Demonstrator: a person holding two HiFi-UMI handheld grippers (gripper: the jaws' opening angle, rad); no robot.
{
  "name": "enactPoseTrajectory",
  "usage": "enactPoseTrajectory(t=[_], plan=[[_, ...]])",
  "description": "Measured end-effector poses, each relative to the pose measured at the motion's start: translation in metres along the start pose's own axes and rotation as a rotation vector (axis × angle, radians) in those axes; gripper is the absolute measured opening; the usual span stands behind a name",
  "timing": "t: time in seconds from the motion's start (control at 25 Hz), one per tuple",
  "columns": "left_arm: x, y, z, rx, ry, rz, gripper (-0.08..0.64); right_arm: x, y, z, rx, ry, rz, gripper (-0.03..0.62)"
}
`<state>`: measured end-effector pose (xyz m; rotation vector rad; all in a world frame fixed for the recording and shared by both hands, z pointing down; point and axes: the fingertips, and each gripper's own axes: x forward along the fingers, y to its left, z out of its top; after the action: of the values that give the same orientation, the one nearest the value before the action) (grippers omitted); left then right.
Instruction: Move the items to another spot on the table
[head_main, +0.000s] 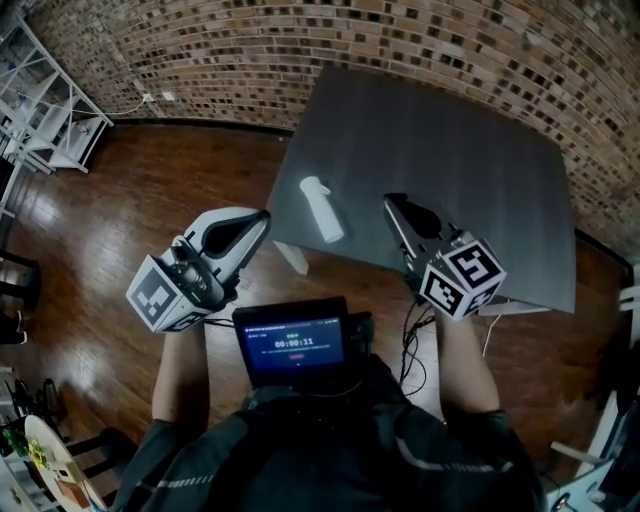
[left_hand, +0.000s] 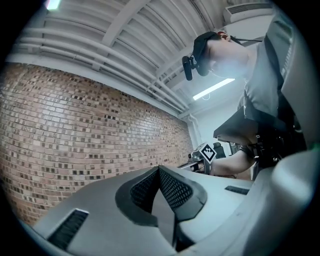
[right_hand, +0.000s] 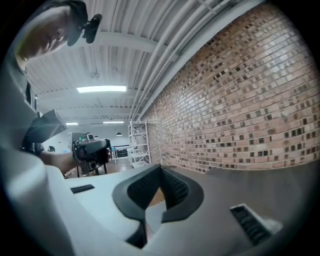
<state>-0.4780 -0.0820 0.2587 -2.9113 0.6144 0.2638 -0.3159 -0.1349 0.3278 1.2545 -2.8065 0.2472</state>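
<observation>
Head view, table (head_main: 470, 150): grey top, set on a wood floor (head_main: 120, 200) before a brick wall (head_main: 300, 60)
Head view, bottle (head_main: 322, 209): white, lying on its side near the table's left edge; the narrower end seems to point away from the person, though it is small here
Head view, left gripper (head_main: 262, 218): held off the table's left edge over the floor, tips just beside that edge, left of the bottle and apart from it
Head view, right gripper (head_main: 390, 200): over the near part of the table, right of the bottle and not touching it
Head view, screen (head_main: 296, 343): lit, at the person's chest between the two forearms
Left gripper view, jaws: pressed together at the tips, nothing between them; they point up at the wall and ceiling beams (left_hand: 125, 45)
Left gripper view, person: seen from below at upper right, with the right gripper's marker cube past the jaws
Right gripper view, jaws: shut tight with tips meeting, empty
Right gripper view, background: wall at right, white rack (right_hand: 139, 142) far off, ceiling lamp (right_hand: 101, 89), the left gripper held at left
</observation>
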Motion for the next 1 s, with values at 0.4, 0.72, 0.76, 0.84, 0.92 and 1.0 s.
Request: enactPoseTrajectory(t=[0.4,0.72,0.76,0.84,0.92,1.0], plan=[[-0.033,0.012,0.012,0.0,-0.046,-0.011,-0.006,0.0,0.027,-0.004,-0.022,-0.002,-0.057,0.003],[-0.034,0.01,0.019,0.026,-0.067,-0.02,-0.006,0.001,0.032,-0.004,-0.017,-0.008,-0.068,0.003],[-0.034,0.01,0.02,0.026,-0.068,-0.018,-0.006,0.002,0.032,-0.004,-0.017,-0.009,-0.066,0.003],[-0.036,0.009,0.016,0.009,-0.052,-0.02,-0.006,0.002,0.033,-0.004,-0.019,-0.012,-0.064,0.003],[-0.038,0.007,0.011,-0.013,-0.034,-0.024,-0.006,0.003,0.033,-0.004,-0.022,-0.011,-0.063,0.003],[-0.036,0.008,0.014,0.008,-0.05,-0.017,-0.006,0.002,0.032,-0.005,-0.021,-0.009,-0.064,0.003]])
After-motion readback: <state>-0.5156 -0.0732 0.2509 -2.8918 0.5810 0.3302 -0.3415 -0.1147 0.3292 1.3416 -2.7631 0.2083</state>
